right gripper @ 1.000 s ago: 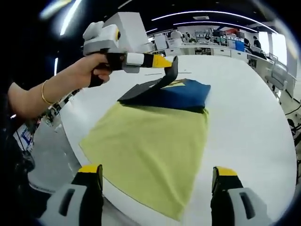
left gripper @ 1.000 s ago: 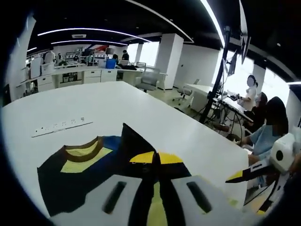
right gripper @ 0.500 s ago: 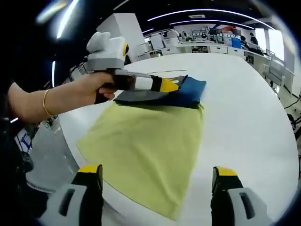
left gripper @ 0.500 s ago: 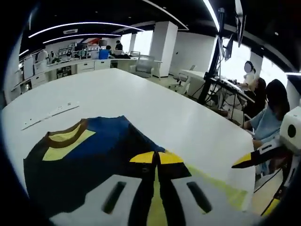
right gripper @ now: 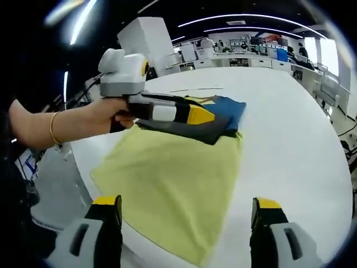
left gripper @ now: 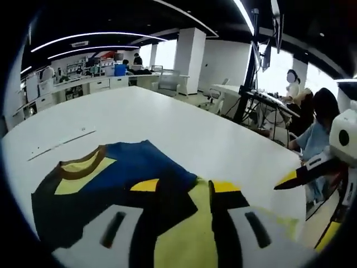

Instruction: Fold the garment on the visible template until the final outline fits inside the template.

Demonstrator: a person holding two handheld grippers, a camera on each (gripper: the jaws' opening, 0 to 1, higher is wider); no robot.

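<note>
Garment (right gripper: 215,120) — dark blue and black with a yellow collar patch — lies folded at the upper centre of the right gripper view, overlapping the far edge of the yellow-green template (right gripper: 175,184) on the white table (right gripper: 290,139). Left gripper (right gripper: 203,117) hovers over it, jaws parted. Right gripper (right gripper: 187,220) sits at the frame's bottom, jaws wide apart, holding nothing.

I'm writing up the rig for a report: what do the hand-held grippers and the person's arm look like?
The left hand-held gripper has a white-grey body with a rounded white top, a black neck and yellow-tipped jaws. The right hand-held gripper has pale grey jaws with black pads and yellow caps. The person's hand is bare, with a thin gold bangle on the wrist.
</note>
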